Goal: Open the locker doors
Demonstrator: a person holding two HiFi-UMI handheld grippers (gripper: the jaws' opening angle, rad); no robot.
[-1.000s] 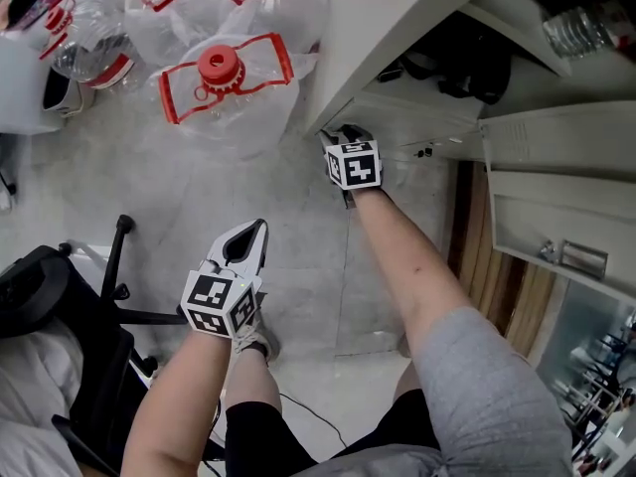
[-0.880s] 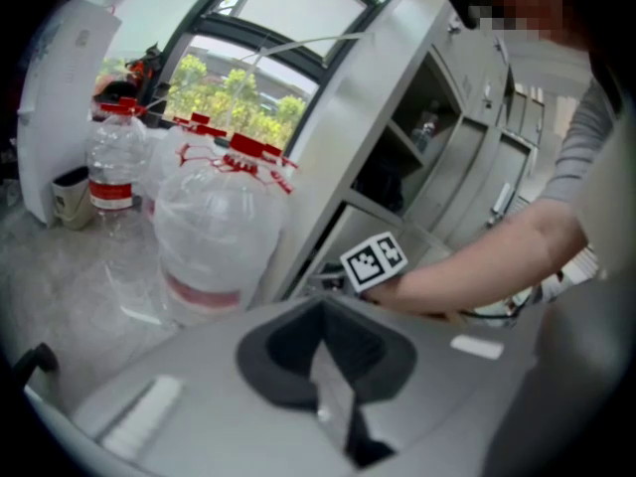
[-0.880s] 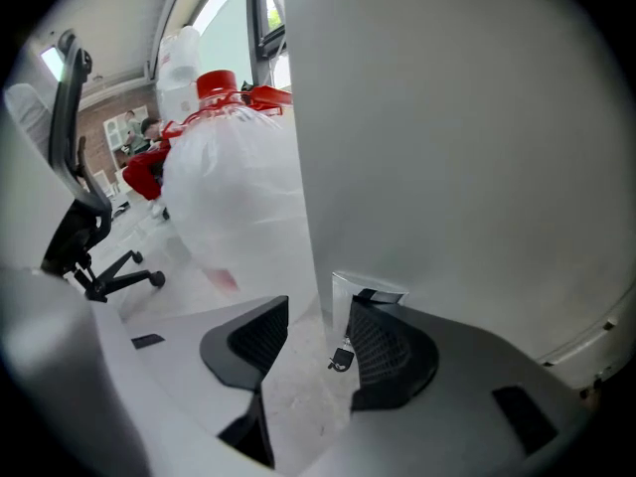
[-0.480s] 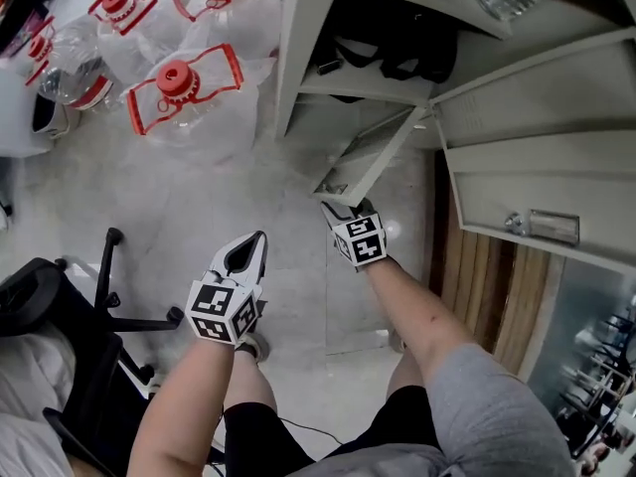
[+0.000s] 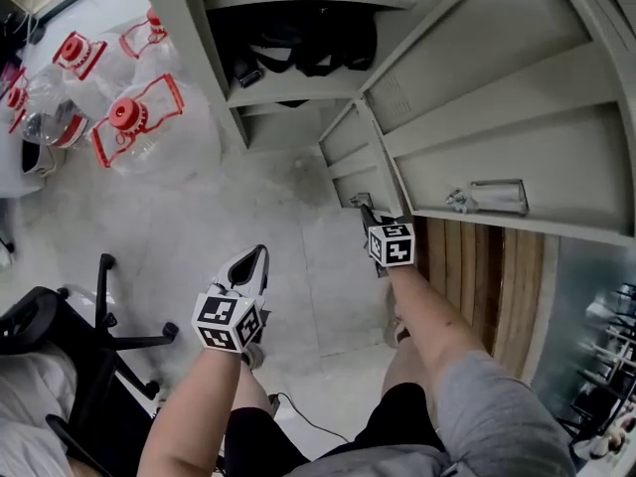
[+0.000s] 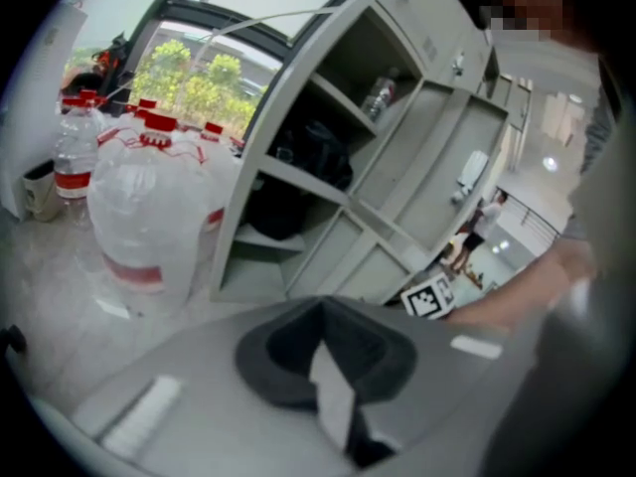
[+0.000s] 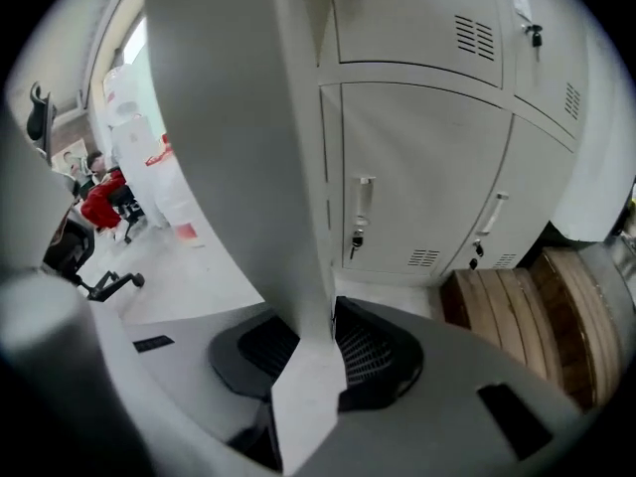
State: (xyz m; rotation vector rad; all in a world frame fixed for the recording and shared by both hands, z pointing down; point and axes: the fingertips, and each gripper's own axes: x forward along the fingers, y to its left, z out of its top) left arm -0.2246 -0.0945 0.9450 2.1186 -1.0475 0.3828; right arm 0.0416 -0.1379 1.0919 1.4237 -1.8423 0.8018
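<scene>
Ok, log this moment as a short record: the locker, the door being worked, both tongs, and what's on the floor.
locker: grey metal, compartments standing open, black bag on a shelf
low door: swung partly out from the bottom compartment
right tongs: jaws have just been closing, clamped on the low door's edge
left tongs: shut, nothing in them, held over the floor
floor: water jugs with red caps beside the locker, office chair near the person

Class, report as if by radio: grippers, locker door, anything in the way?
Status: right gripper jaws just closing, shut on lower locker door edge; left gripper shut, empty. Door stands open. Water bottles apart, far left.
</scene>
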